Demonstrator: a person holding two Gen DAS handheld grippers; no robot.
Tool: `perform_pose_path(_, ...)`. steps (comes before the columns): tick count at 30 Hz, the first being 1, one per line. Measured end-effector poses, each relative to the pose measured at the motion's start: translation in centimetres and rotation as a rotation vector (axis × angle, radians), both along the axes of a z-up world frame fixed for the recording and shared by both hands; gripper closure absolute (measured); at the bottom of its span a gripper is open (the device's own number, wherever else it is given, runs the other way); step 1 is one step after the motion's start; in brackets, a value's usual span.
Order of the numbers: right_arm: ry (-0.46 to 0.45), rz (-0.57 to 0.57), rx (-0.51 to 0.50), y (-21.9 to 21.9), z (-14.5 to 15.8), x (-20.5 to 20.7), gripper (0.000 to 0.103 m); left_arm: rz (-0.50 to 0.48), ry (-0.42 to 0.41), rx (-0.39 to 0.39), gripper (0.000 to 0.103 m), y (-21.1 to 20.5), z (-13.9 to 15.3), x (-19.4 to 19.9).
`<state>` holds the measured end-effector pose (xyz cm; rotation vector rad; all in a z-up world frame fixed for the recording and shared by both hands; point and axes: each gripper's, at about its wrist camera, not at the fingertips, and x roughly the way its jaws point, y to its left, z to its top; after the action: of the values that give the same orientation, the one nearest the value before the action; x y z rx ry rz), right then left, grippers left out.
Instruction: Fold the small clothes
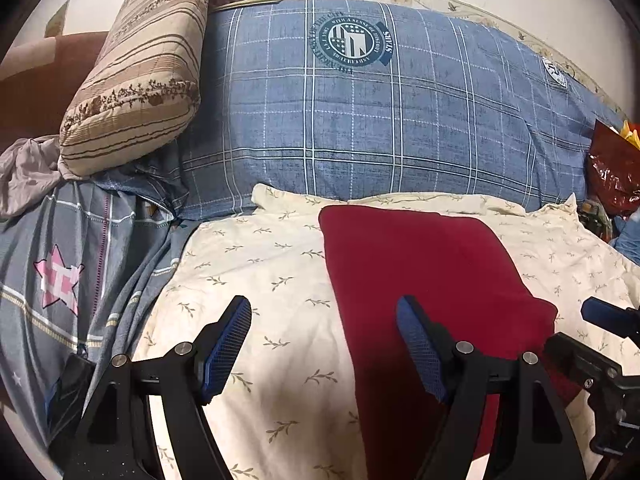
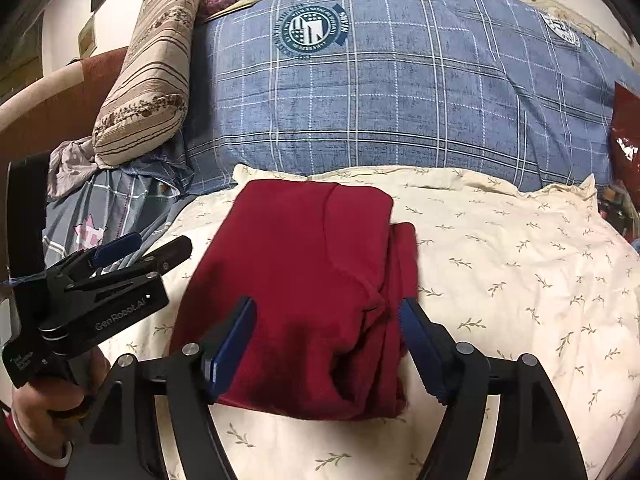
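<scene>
A dark red garment (image 2: 308, 280) lies folded into a rough rectangle on a cream leaf-print cloth (image 2: 500, 264). It also shows in the left wrist view (image 1: 432, 280). My right gripper (image 2: 326, 340) is open and empty, its blue pads on either side of the garment's near right part, just above it. My left gripper (image 1: 324, 344) is open and empty over the garment's left edge and the cream cloth (image 1: 256, 280). The left gripper also appears at the left of the right wrist view (image 2: 152, 248), and the right gripper's tip at the right edge of the left wrist view (image 1: 604, 320).
A large blue plaid pillow (image 1: 380, 120) lies behind the cream cloth. A beige striped cushion (image 1: 140, 72) leans at the back left. A grey sheet with a pink star (image 1: 60, 276) is at the left. A red plastic bag (image 1: 612, 172) sits at the right.
</scene>
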<state>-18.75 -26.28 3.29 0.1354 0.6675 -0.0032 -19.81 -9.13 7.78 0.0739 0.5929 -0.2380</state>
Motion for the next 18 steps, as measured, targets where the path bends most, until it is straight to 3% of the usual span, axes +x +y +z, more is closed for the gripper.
perform_pose_path(9,-0.018,-0.017,-0.008,0.54,0.32,0.3,0.018,0.021,0.006,-0.015,0.028,0.97,0.15,0.23)
perform_pose_path(18,-0.002,-0.02,-0.01,0.45,0.0,0.58,0.017,0.019,-0.002,-0.008,0.028,0.39,0.17,0.28)
